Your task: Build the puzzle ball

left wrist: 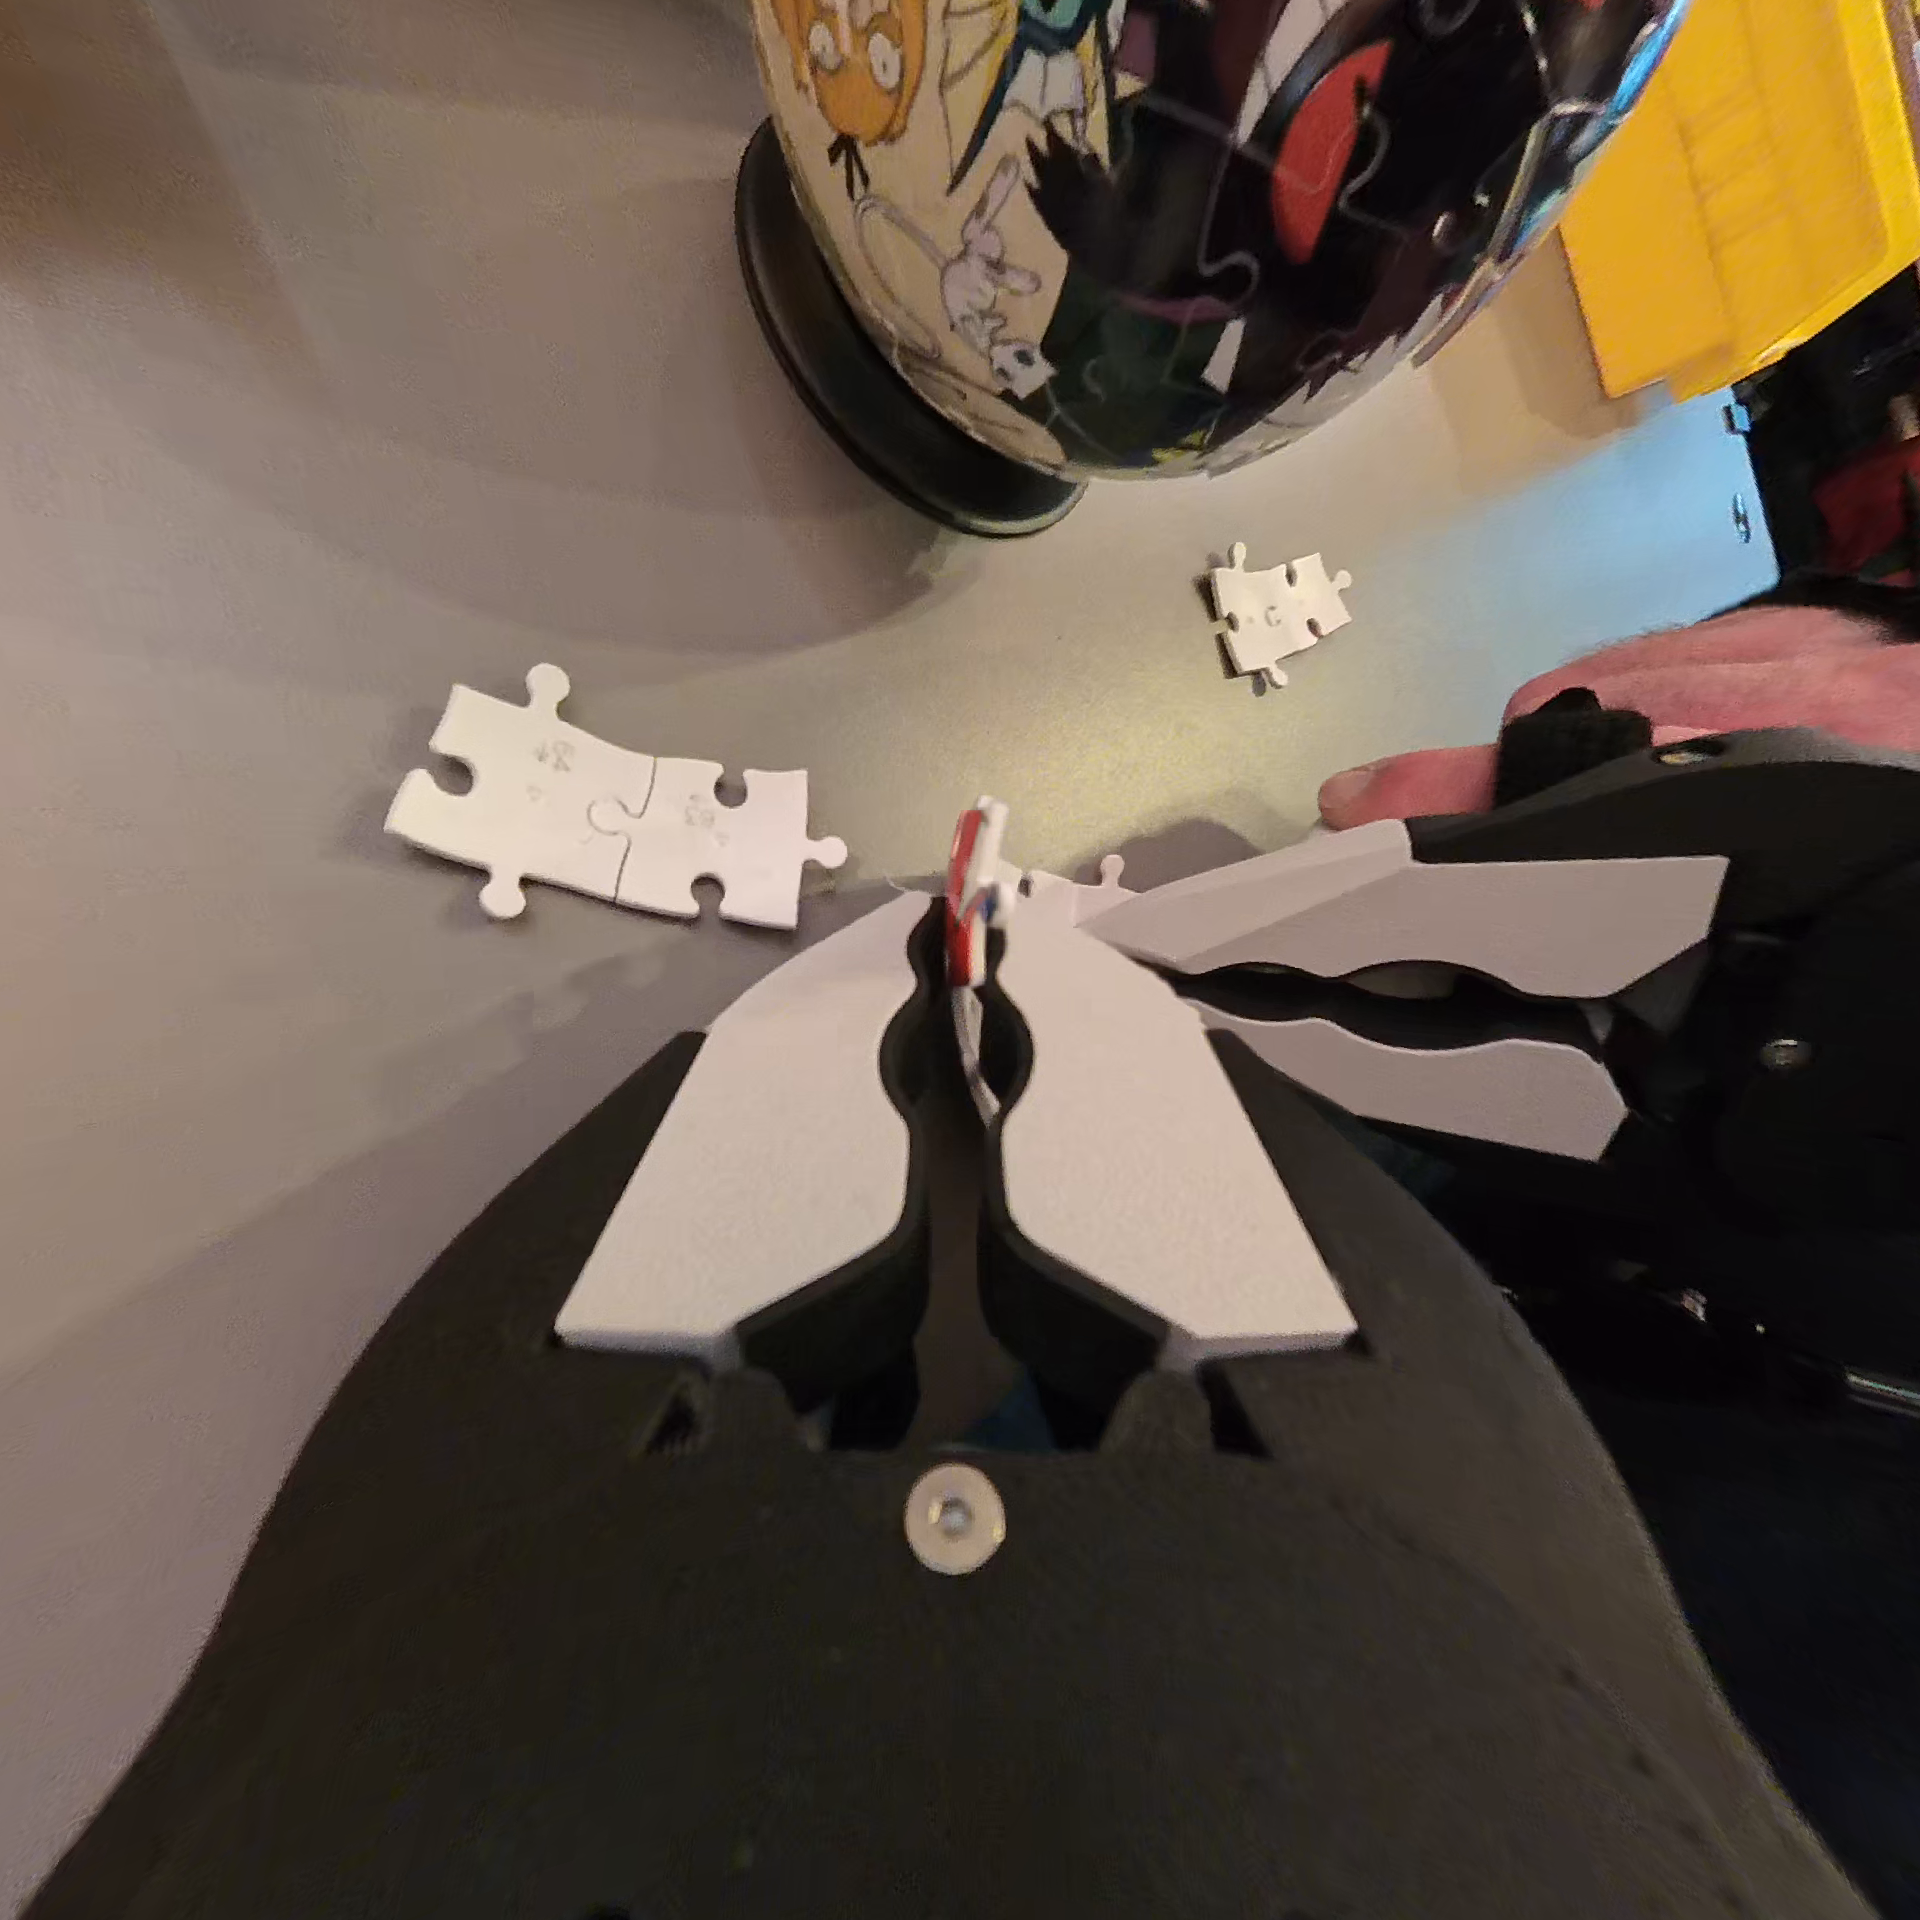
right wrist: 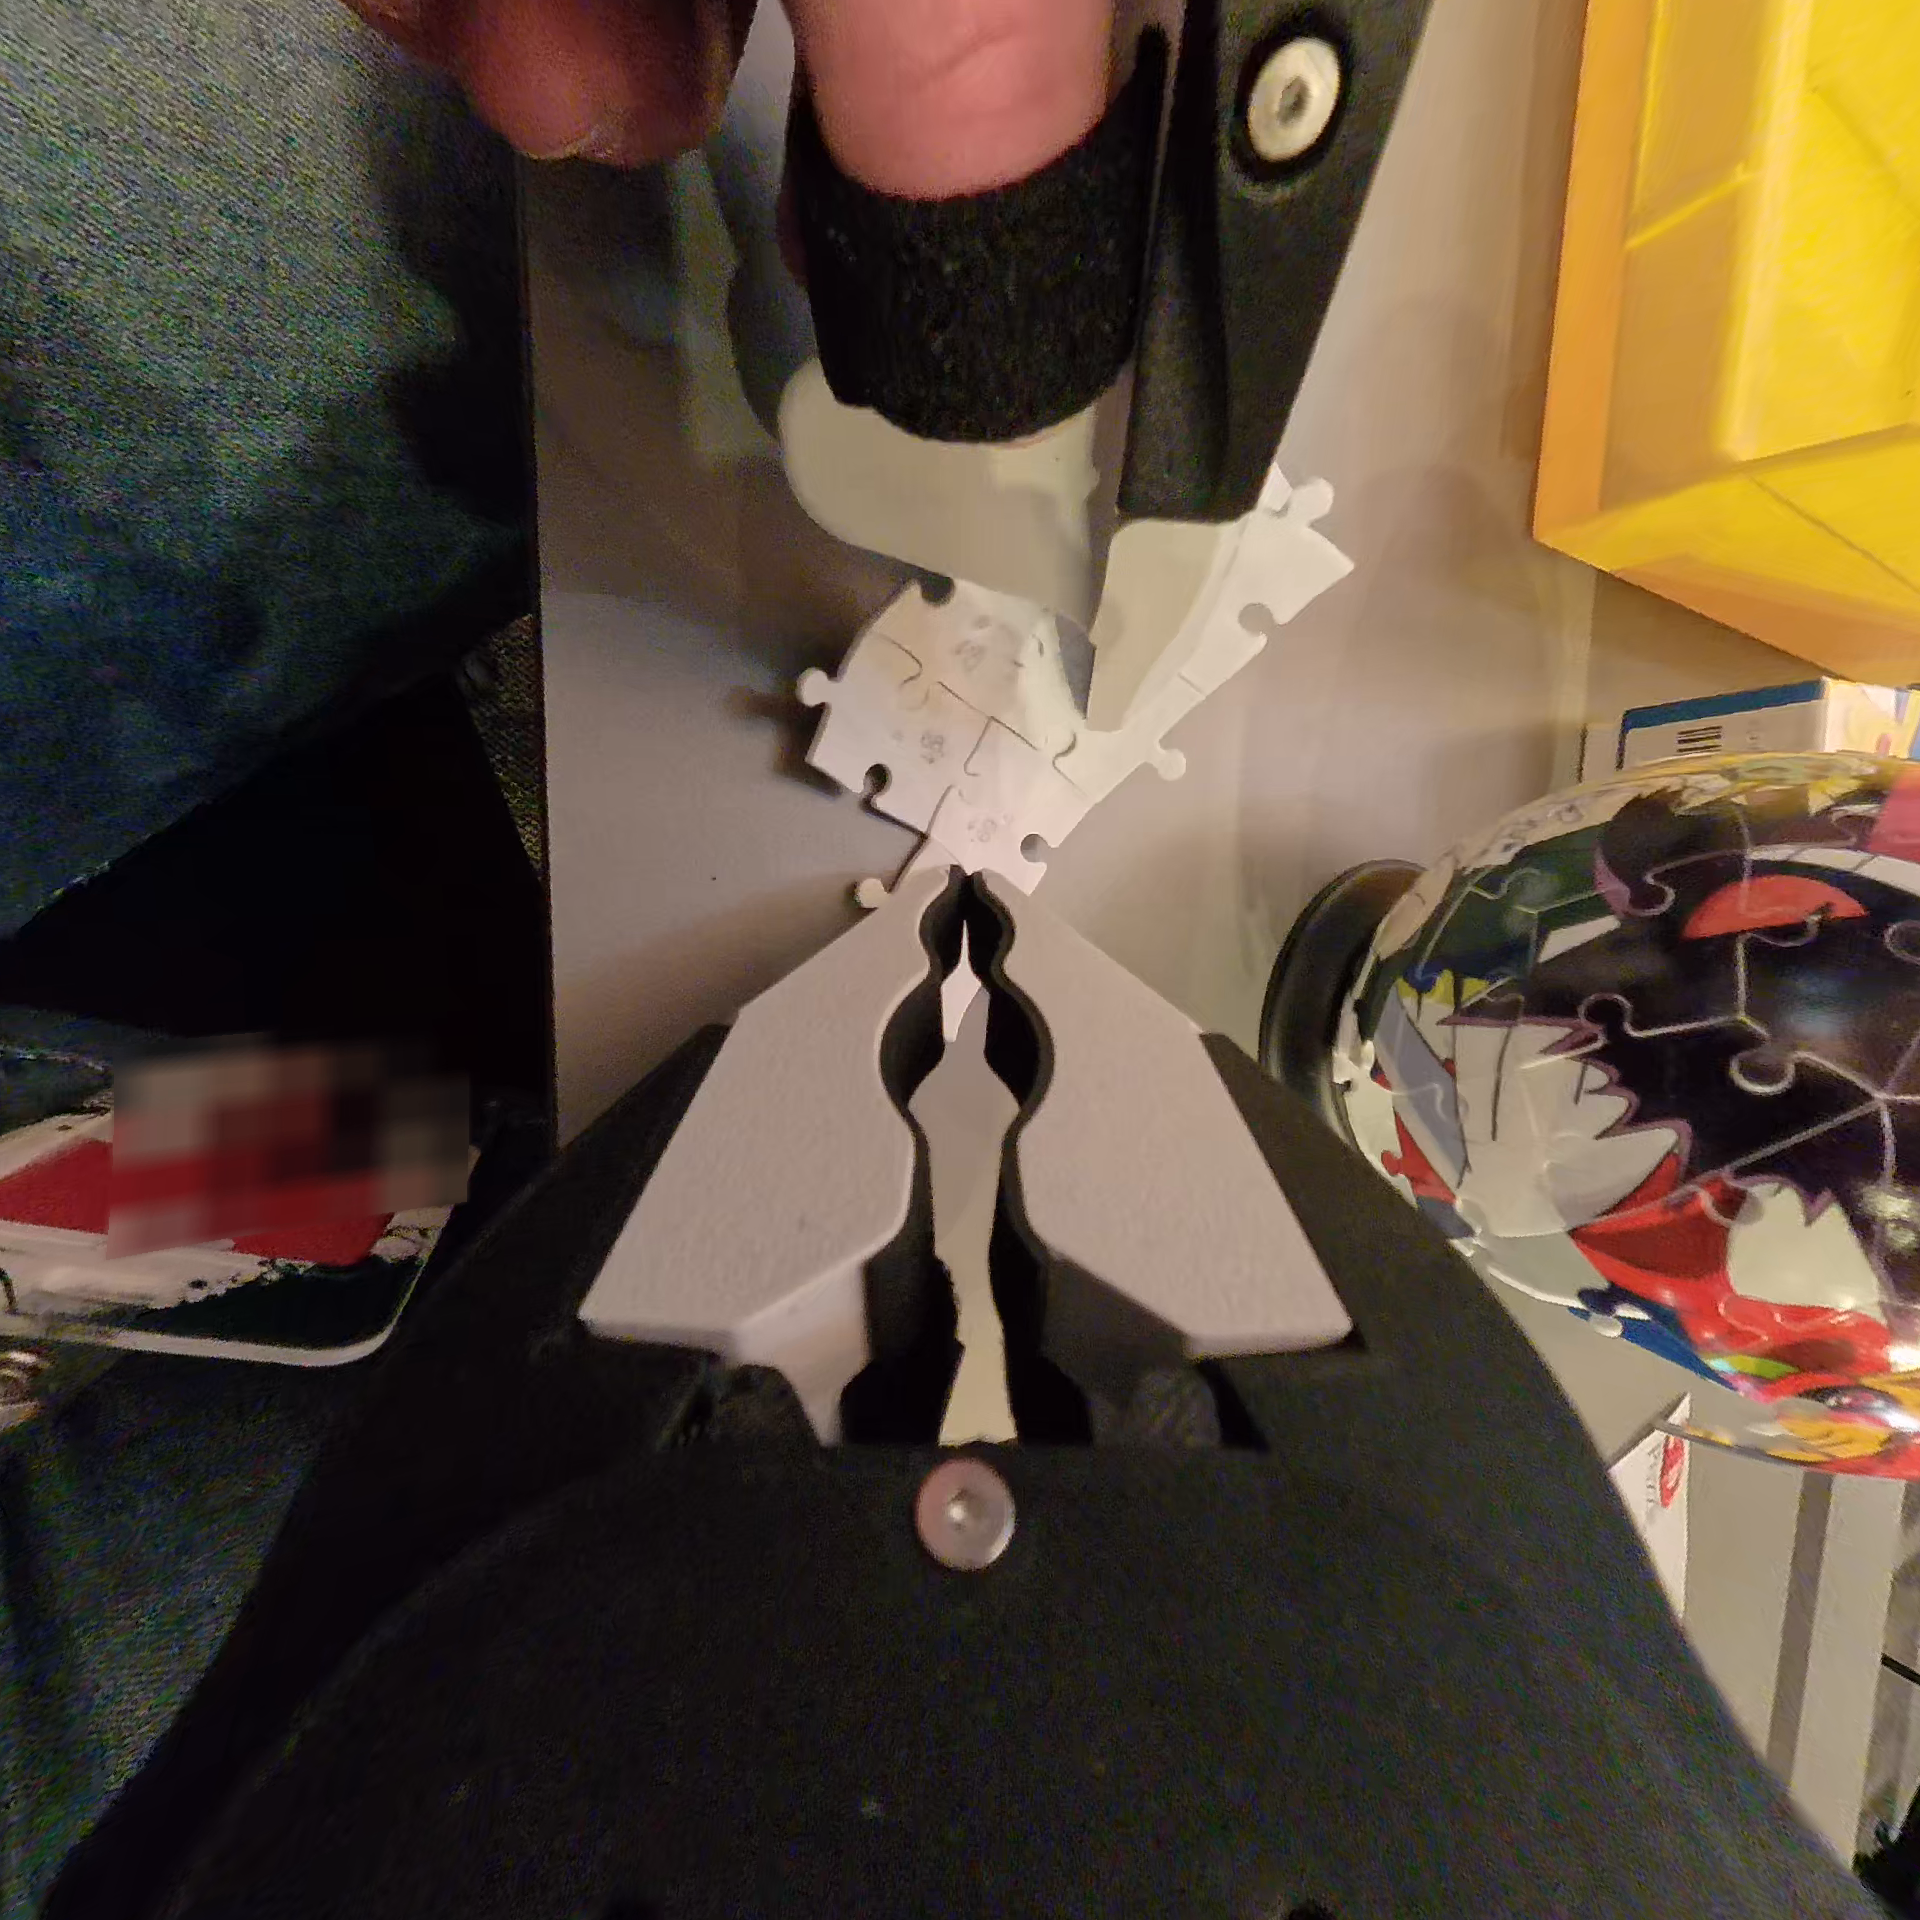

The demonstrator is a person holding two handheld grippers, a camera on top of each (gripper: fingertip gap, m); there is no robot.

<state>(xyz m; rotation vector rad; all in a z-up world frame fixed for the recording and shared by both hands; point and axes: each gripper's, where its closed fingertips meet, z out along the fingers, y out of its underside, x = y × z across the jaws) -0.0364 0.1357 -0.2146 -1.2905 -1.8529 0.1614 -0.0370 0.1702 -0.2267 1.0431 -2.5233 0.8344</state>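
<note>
My left gripper (left wrist: 966,914) is shut on a puzzle piece (left wrist: 971,883) that stands edge-on, its red printed face showing. My right gripper (right wrist: 961,904) is shut on the lower edge of a cluster of joined pieces (right wrist: 935,727), white backs up. In the right wrist view the left gripper (right wrist: 1060,623) comes in from above and grips the same cluster. In the left wrist view the right gripper (left wrist: 1138,951) comes in from the right, tips meeting mine. The puzzle ball (left wrist: 1195,208) sits on a black stand (left wrist: 831,343) behind; it also shows in the right wrist view (right wrist: 1662,1091).
Two joined white pieces (left wrist: 613,821) lie face-down on the grey table (left wrist: 260,520) to the left. A smaller white cluster (left wrist: 1278,613) lies near the ball. A yellow bin (left wrist: 1745,187) stands at the far right, also in the right wrist view (right wrist: 1745,312). A person's hand (left wrist: 1662,696) holds the right gripper. My right fingertips sit around 4 centimetres from my left ones.
</note>
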